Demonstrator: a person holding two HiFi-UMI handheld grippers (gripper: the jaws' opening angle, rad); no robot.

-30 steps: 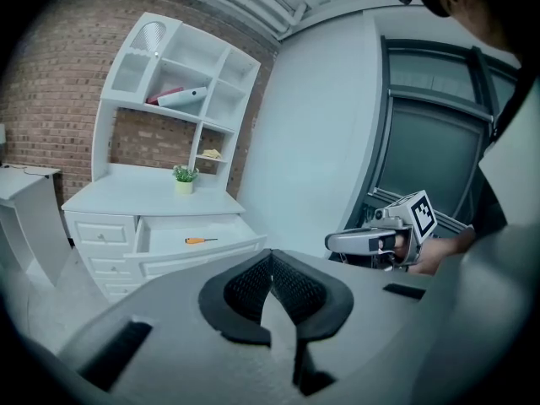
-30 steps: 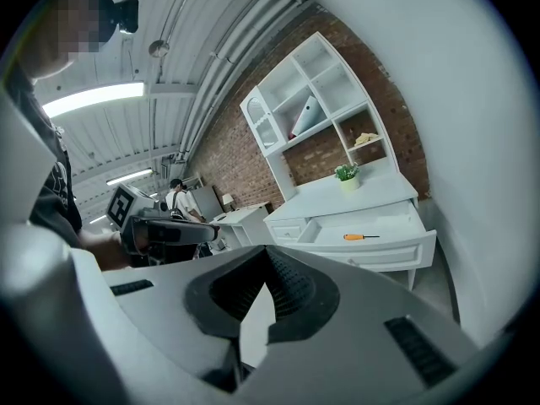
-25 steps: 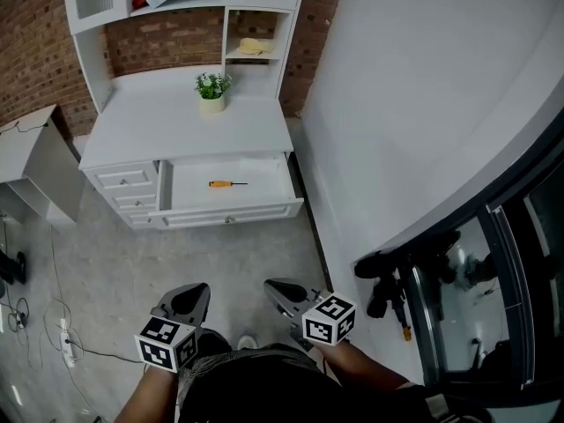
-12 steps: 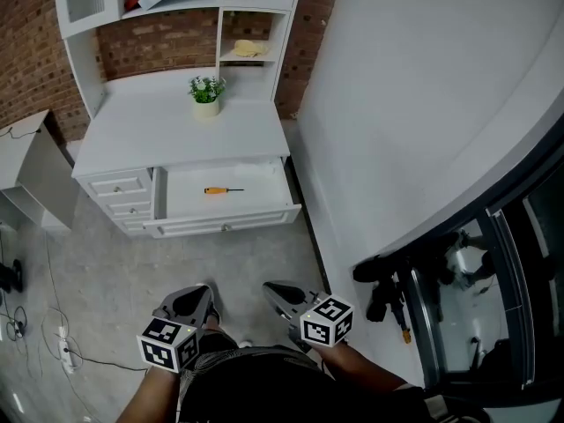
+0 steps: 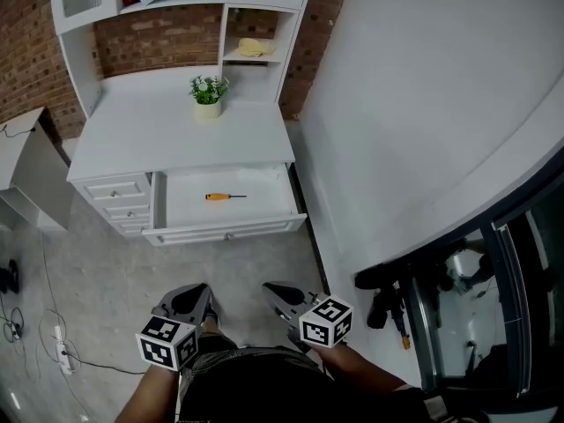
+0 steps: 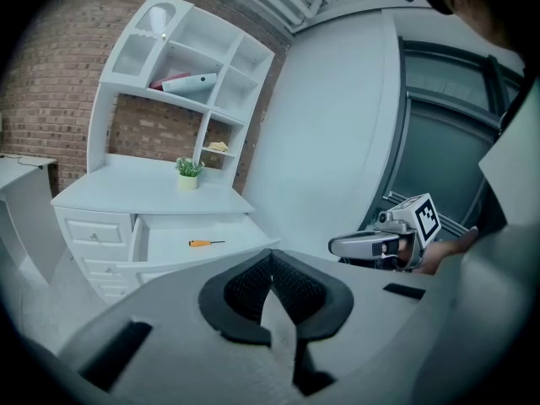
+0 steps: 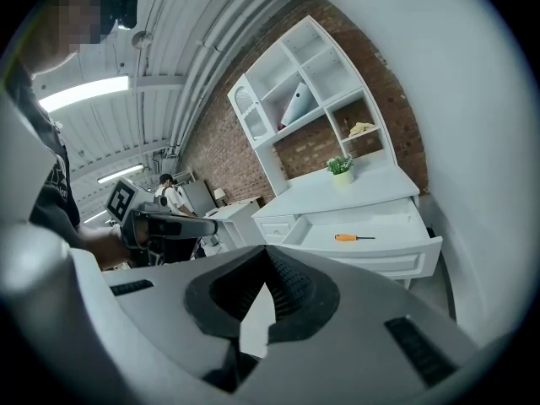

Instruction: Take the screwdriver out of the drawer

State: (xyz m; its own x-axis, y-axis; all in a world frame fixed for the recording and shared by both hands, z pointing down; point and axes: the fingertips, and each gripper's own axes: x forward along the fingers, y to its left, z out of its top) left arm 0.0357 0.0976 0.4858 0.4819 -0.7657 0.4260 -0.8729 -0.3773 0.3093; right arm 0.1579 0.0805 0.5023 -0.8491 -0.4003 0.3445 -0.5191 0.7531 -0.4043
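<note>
Left gripper (image 6: 270, 258) and right gripper (image 7: 268, 258) fingers meet, empty; only right gripper view shows a bystander (image 7: 171, 195).

A white desk (image 5: 176, 135) with a shelf unit on top stands against a brick wall (image 5: 159, 42). Its wide drawer (image 5: 227, 229) is pulled open, and an orange-handled screwdriver (image 5: 225, 197) lies flat on the drawer's floor (handle to the left, shaft to the right). A small potted plant (image 5: 208, 95) sits on the desktop behind the drawer. At the bottom of the view, well apart from the drawer, the left gripper (image 5: 196, 293) and right gripper (image 5: 275, 289) point toward the desk, side by side above the grey floor (image 5: 115, 271).
</note>
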